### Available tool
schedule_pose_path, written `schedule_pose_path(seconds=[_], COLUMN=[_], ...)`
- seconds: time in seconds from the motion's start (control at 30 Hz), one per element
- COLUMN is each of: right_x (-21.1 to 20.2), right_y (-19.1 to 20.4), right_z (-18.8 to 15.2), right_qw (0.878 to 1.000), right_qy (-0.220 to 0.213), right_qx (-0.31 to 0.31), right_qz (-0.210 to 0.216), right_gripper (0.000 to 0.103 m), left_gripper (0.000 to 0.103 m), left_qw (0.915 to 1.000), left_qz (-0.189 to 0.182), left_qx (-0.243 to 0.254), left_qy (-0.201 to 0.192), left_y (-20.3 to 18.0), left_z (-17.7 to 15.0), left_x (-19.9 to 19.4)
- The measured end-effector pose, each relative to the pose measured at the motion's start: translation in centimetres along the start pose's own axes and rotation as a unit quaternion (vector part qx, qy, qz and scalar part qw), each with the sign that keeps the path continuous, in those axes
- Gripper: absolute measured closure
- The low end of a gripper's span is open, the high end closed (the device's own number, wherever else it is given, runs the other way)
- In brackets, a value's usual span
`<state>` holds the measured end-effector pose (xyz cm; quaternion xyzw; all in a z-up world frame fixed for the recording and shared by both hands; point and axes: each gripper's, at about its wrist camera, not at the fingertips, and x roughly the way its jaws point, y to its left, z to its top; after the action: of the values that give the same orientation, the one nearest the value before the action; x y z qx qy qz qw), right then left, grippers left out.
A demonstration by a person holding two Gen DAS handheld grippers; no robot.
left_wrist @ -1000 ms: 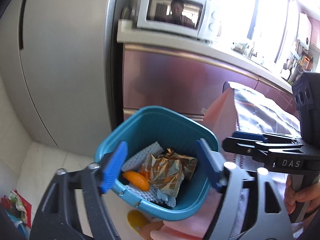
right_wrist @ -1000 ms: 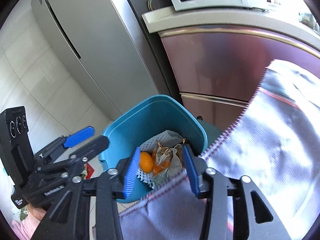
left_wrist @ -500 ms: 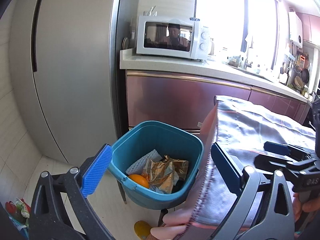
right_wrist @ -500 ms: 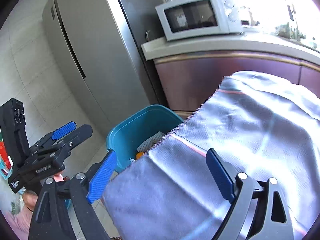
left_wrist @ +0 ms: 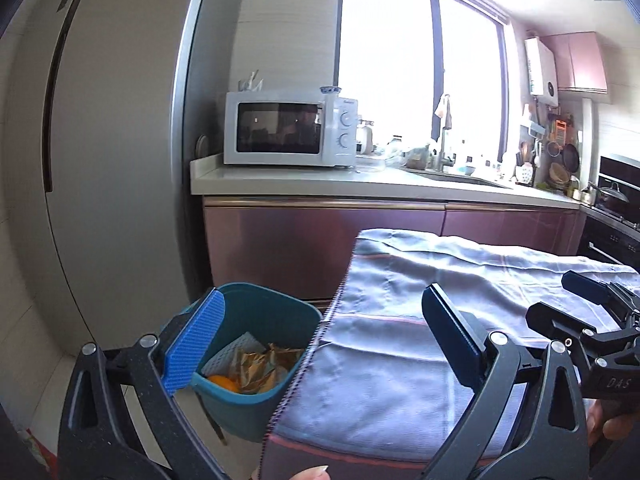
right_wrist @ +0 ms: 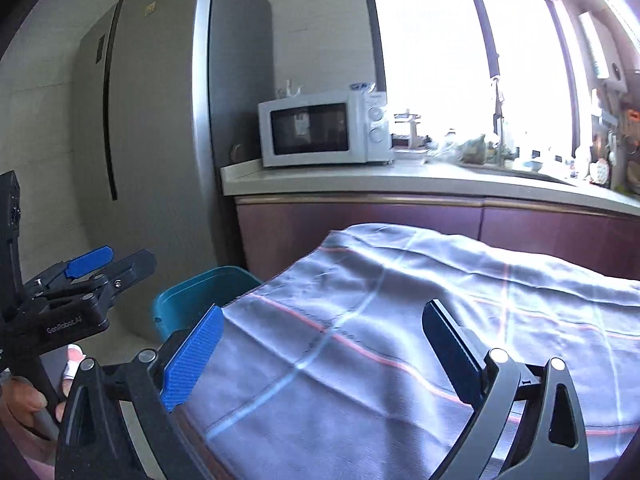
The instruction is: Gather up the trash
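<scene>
A teal trash bin (left_wrist: 256, 364) stands on the floor left of the table; it also shows in the right wrist view (right_wrist: 192, 300). Inside lie a gold foil wrapper (left_wrist: 260, 368), a white foam net (left_wrist: 230, 356) and an orange peel (left_wrist: 224, 382). My left gripper (left_wrist: 320, 344) is open and empty, above the table's left edge beside the bin. My right gripper (right_wrist: 320, 348) is open and empty over the grey-blue tablecloth (right_wrist: 400, 340). The right gripper also shows in the left wrist view (left_wrist: 592, 320), and the left one in the right wrist view (right_wrist: 80, 280).
A tall grey fridge (left_wrist: 100, 160) stands at the left. A white microwave (left_wrist: 288, 132) sits on the counter (left_wrist: 360, 184) above maroon cabinets (left_wrist: 320, 240). A sink and kitchenware line the window side. The tablecloth (left_wrist: 420, 340) covers the table.
Both grippers have risen and pulled back from the bin to table height. Both sets of jaws opened wider. The bin now looks lower and smaller.
</scene>
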<state>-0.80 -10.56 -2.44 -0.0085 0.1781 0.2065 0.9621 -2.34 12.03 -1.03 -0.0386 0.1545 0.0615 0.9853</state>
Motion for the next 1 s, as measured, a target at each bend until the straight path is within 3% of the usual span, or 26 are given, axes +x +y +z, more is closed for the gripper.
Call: schedule_pose_path(seconds=[0.2, 0.43, 0.67, 1.0], right_x=[-2.7, -5.2, -7.2, -8.2], right_y=[-2.8, -5.3, -6.8, -7.4], right_z=[-0.6, -1.3, -1.8, -2.0], right_qw=[0.997, 0.989, 0.982, 0.979], right_qy=[-0.035, -0.054, -0.078, -0.086], right_qx=[0.021, 0.032, 0.045, 0.047], right_qz=[-0.067, -0.13, -0.166, -0.18], right_gripper=[0.007, 0.007, 0.007, 0.007], left_gripper=[0.006, 0.006, 0.006, 0.006], left_qw=[0.9994, 0.9985, 0.9978, 0.9978], left_qz=[-0.032, -0.042, -0.042, -0.035], left_qx=[0.01, 0.023, 0.032, 0.035], left_qy=[-0.012, -0.025, -0.04, -0.045], left_y=[-3.8, -7.1, -8.5, -8.9], left_z=[0.1, -0.2, -0.1, -0.1], left_x=[-0.3, -0.6, -0.7, -0.3])
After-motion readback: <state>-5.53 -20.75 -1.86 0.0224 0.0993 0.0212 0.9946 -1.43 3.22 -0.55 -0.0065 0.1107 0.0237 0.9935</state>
